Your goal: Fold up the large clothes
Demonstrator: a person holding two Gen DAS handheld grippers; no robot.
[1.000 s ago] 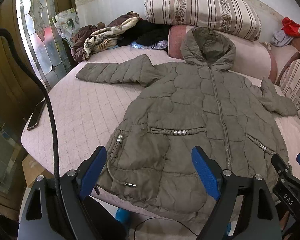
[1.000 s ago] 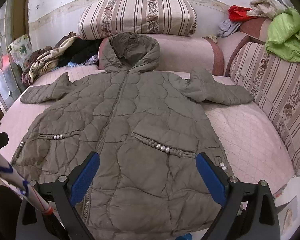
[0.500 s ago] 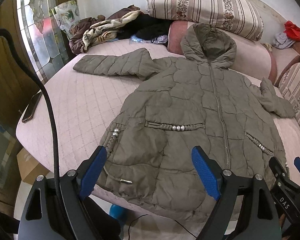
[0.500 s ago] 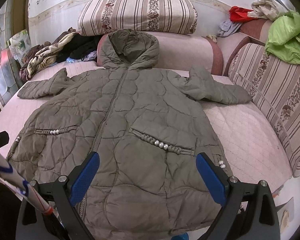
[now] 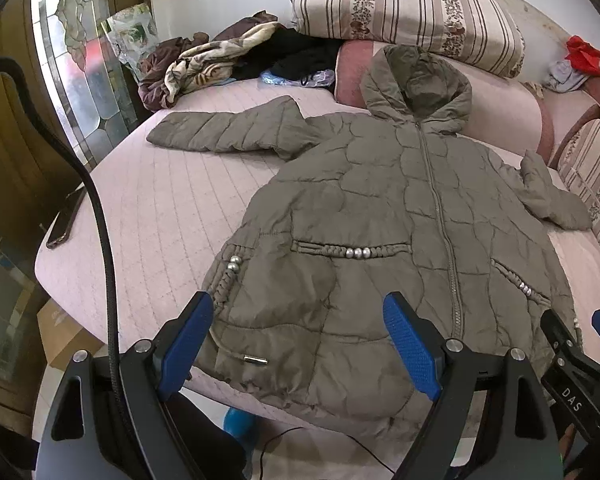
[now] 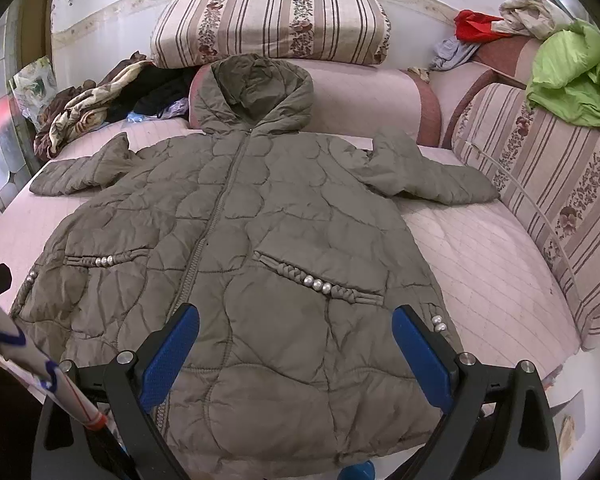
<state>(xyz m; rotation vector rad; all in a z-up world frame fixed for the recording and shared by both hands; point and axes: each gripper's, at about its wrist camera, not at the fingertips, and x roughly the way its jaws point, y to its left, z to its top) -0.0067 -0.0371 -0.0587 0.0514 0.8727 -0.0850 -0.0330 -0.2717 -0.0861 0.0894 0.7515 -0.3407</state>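
Coat [image 6: 260,248] flat on bed, hem below both grippers' spread fingers [image 6: 420,356]

Pink bed [image 6: 480,256], striped bolster [image 6: 268,20] (wall behind).

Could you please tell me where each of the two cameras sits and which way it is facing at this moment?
Left wrist: on the left gripper, near the coat's hem, looking down across the bed; its blue pads stand open, and the right gripper shows at the edge.
Right wrist: on the right gripper, facing the hood; open jaws, nothing between them.
Shared: coat, striped pillow, clothes pile.
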